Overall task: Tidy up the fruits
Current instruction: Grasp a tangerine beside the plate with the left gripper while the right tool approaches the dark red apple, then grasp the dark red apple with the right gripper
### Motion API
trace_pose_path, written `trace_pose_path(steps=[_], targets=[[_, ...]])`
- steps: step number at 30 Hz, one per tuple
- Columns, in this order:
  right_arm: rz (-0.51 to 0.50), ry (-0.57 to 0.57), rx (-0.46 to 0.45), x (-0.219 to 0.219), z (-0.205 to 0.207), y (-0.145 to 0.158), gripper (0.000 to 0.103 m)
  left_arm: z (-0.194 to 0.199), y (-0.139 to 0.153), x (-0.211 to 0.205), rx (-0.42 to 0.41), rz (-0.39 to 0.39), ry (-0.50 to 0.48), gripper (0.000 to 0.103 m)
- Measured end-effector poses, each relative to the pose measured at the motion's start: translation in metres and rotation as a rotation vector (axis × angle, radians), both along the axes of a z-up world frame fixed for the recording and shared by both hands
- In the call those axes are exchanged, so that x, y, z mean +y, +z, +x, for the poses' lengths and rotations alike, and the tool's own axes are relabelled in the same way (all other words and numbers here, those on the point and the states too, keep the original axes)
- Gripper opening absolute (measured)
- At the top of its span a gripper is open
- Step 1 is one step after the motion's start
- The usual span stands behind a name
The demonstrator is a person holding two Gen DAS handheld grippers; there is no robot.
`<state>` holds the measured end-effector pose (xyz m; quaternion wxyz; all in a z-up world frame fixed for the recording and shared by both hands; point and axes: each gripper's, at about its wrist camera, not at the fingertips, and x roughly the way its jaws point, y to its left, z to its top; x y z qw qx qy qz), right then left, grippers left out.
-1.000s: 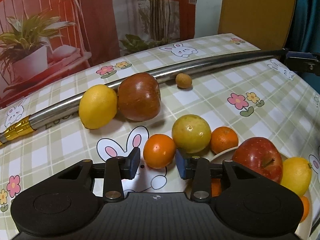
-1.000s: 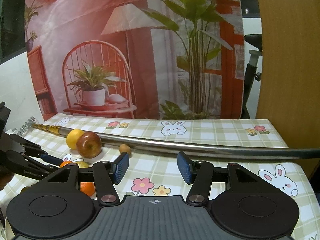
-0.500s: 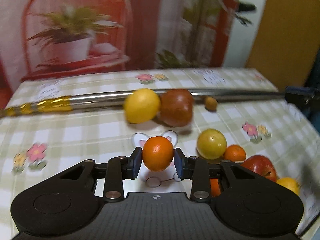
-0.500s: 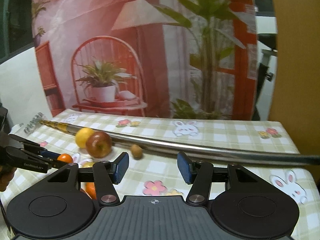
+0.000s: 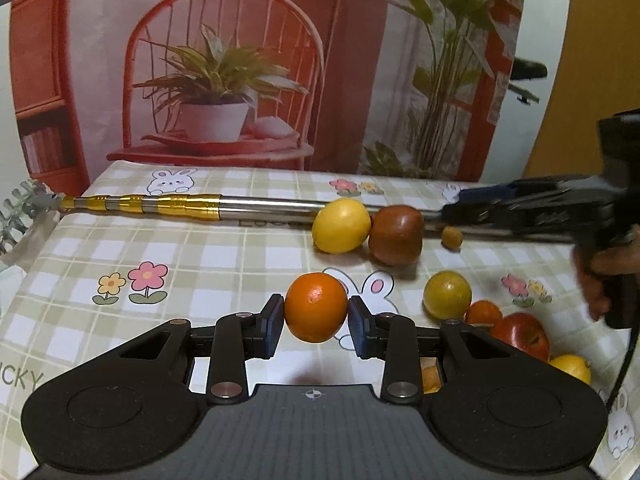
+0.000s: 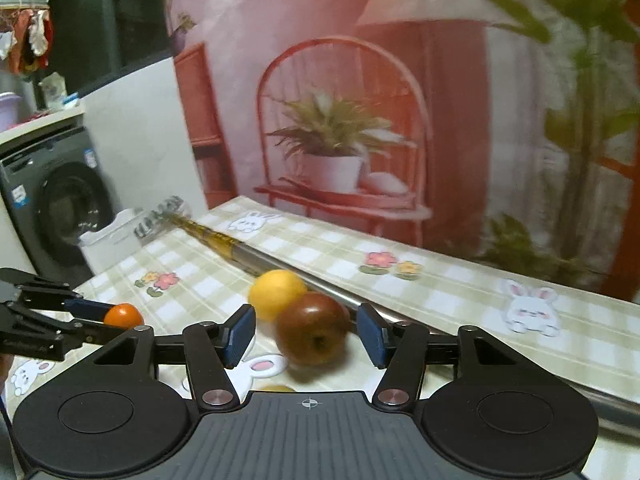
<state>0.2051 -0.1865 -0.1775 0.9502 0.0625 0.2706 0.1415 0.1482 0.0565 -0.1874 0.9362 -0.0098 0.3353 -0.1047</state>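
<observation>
Left claw (image 5: pixel 316 322) clamped on an orange (image 5: pixel 316 307), both blue pads pressed to its sides, at lower centre of the left wrist view; the fruit appears lifted off the table (image 5: pixel 224 256), though contact underneath cannot be confirmed. Right claw (image 6: pixel 306 332) stands apart, nothing between the pads; a dark red apple (image 6: pixel 313 329) lies on the cloth beyond the gap, and a yellow lemon (image 6: pixel 276 294) touches it on its upper left. Both lean against a long metal pole (image 5: pixel 264 213) with gold bands that runs across the table from the left edge toward the right. In the left view, a small brown round fruit (image 5: pixel 452 237) sits just right of the apple, near the pole. At right of that frame: a yellow-green citrus (image 5: pixel 447 294), a smaller orange (image 5: pixel 483 313) touching it, a red apple (image 5: pixel 524 336) and another lemon (image 5: pixel 572 366) clustered at lower right. Table covering is a checked cloth with rabbits and flowers. Right wrist view blurred.
</observation>
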Motion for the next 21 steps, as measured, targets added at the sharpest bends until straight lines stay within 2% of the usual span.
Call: trace_pose_path(steps=[4,8,12,21], targets=[[-0.047,0.036,0.03,0.016,0.028,-0.006,0.054,-0.002,0.003,0.0,-0.018,0.02,0.014,0.037],[-0.11,0.046,0.071,0.028,0.049,-0.018,0.068,-0.002,0.005,0.005,-0.014,-0.012,0.023,0.037],[-0.147,0.023,0.097,0.03,0.061,-0.03,0.068,-0.002,-0.001,0.004,0.001,-0.041,0.029,0.037],[-0.159,0.053,0.136,0.034,0.075,-0.043,0.068,-0.007,-0.01,0.002,0.028,-0.065,0.032,0.037]])
